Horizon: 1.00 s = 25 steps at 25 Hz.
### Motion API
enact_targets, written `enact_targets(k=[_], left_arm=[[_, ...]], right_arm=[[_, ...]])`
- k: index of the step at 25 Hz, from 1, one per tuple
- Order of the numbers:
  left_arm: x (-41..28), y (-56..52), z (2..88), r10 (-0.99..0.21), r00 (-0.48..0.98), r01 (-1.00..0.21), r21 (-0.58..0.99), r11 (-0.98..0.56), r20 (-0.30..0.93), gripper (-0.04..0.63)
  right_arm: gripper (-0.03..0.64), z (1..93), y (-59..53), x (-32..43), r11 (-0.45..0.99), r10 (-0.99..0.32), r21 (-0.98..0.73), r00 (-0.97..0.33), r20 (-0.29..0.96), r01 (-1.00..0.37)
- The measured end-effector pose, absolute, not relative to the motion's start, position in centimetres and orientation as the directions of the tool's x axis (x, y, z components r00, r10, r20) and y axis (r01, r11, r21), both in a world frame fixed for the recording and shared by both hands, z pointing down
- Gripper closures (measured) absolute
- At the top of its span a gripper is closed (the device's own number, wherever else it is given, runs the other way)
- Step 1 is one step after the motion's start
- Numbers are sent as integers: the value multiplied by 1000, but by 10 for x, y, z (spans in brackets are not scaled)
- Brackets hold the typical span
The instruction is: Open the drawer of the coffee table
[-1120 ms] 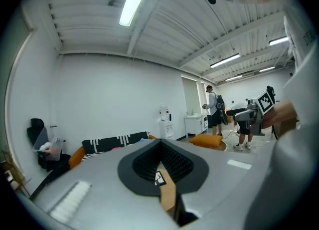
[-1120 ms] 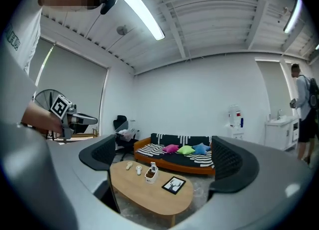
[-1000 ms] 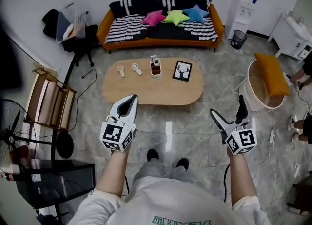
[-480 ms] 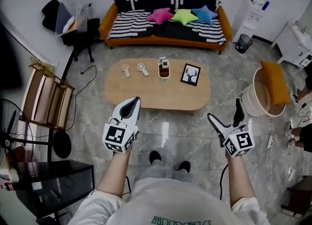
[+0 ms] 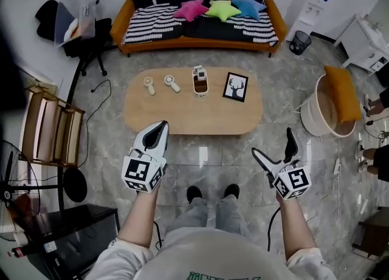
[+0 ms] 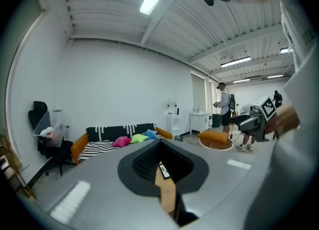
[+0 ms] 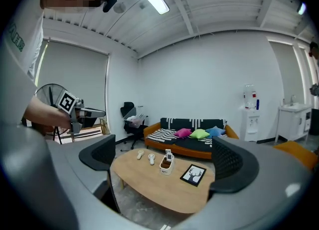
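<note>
The oval wooden coffee table (image 5: pixel 182 118) stands in front of me on the marble floor; no drawer shows in any view. My left gripper (image 5: pixel 158 130) hovers shut just short of the table's near edge, with nothing between its jaws (image 6: pixel 162 166). My right gripper (image 5: pixel 273 144) stands open off the table's near right corner, over the floor. In the right gripper view the table (image 7: pixel 149 186) lies between and beyond the spread jaws of that gripper (image 7: pixel 164 161), apart from them. On the tabletop are two small handheld devices (image 5: pixel 149 84), a caddy (image 5: pixel 200 82) and a deer picture (image 5: pixel 235 86).
A striped sofa (image 5: pixel 200 27) with bright cushions lines the far wall. Left are an office chair (image 5: pixel 85 42), a wooden rack (image 5: pixel 51 130), a fan base (image 5: pixel 76 184) and a black cabinet (image 5: pixel 61 230). A round tub (image 5: pixel 316 112) with an orange cushion stands right. My feet (image 5: pixel 209 192) are near the table.
The head view has shifted slightly over the room. My right gripper has drifted a little down and left, still open. The left gripper stays shut in much the same place.
</note>
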<state>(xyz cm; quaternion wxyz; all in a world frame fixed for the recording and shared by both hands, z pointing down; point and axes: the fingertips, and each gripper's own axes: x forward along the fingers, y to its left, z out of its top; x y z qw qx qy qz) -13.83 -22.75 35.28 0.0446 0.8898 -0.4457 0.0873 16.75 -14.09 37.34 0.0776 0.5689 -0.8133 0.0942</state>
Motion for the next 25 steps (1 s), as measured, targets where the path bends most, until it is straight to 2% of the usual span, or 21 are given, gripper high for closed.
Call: enact_targets(k=[9, 17, 25], left_arm=[[-125, -227, 416, -830, 500, -860, 26, -510, 248, 597], [-92, -238, 514, -819, 505, -856, 41, -515, 272, 597], [-85, -264, 599, -809, 542, -830, -7, -558, 227, 597]], right_arm=[[28, 476, -160, 168, 409, -833, -171, -444, 331, -896], [28, 641, -156, 160, 380, -763, -306, -483, 429, -873], [28, 805, -165, 141, 332, -729, -395, -499, 469, -857]])
